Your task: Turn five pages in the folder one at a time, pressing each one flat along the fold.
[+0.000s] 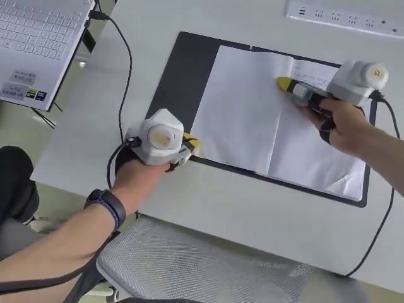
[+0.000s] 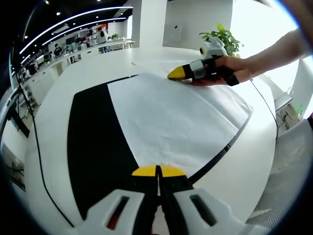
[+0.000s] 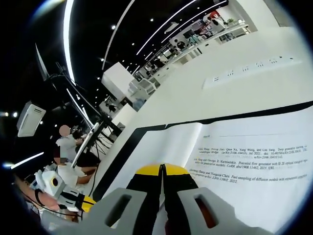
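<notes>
Open black folder (image 1: 182,74) lies flat on the white desk (image 1: 252,208), centre-right of the head view, its far right edge partly covered by a hand. A blank white sheet (image 1: 240,107) lies over the left half, with a crease down the middle. The printed page (image 1: 314,72) at the upper right is mostly hidden by the right gripper (image 1: 284,84); its small text is readable only in the right gripper view (image 3: 244,156). The right gripper's own yellow-tipped jaws (image 3: 161,169) are together, tips down on the paper near the top of the fold; actual contact is hard to confirm. It shows again at upper right of the left gripper view (image 2: 177,73). Left gripper (image 1: 191,144) sits at the folder's lower-left edge, jaws together (image 2: 157,171), tips at the sheet's near edge; can't tell if touching. Silver laptop (image 1: 31,44) is cut off upper left, white power strip (image 1: 344,17) cut off top right, black cable (image 1: 126,57) runs down to the left gripper. Grey mesh chair (image 1: 208,271) at the bottom.
</notes>
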Demonstrator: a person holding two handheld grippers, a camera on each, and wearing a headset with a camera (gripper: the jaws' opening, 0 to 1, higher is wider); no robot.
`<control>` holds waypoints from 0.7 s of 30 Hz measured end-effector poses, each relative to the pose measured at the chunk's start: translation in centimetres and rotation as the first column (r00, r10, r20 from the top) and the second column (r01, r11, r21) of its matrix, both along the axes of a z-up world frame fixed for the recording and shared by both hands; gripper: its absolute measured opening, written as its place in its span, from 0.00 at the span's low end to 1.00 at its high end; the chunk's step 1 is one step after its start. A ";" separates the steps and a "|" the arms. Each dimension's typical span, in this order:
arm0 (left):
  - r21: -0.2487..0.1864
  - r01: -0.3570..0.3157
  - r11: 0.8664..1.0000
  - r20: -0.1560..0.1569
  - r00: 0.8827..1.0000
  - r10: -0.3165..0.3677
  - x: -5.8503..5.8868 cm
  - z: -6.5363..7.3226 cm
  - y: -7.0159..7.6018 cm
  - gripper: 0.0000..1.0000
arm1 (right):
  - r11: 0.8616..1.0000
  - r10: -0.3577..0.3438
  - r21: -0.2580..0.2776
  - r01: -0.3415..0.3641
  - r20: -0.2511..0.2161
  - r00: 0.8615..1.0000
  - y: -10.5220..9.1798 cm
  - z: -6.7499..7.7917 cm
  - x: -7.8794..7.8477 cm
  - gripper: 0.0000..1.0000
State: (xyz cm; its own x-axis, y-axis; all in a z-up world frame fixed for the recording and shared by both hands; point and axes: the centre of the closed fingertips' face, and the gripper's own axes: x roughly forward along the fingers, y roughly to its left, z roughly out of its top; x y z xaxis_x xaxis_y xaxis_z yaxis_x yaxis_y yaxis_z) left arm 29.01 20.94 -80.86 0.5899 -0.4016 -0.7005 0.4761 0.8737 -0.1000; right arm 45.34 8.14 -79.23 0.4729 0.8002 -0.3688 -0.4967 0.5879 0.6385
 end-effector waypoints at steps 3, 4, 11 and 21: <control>-0.004 0.000 1.000 0.001 1.000 0.000 0.0 0.0 0.0 0.00 | 1.000 0.017 0.001 -0.017 0.004 1.000 0.0 0.0 -1.0 0.00; -0.005 -0.001 1.000 0.001 1.000 0.001 0.0 0.0 0.0 0.00 | 1.000 0.027 0.005 -0.027 -0.002 1.000 -0.1 -0.4 -1.1 0.00; -0.009 -0.002 1.000 0.006 1.000 0.002 -0.1 0.2 0.0 0.00 | 0.998 0.063 0.013 -0.063 -0.005 0.998 0.0 -0.2 -3.8 0.00; -0.010 -0.008 1.000 0.010 1.000 0.008 -0.2 0.3 0.0 0.00 | 0.986 0.164 0.014 -0.164 -0.022 0.986 0.7 0.1 -9.5 0.00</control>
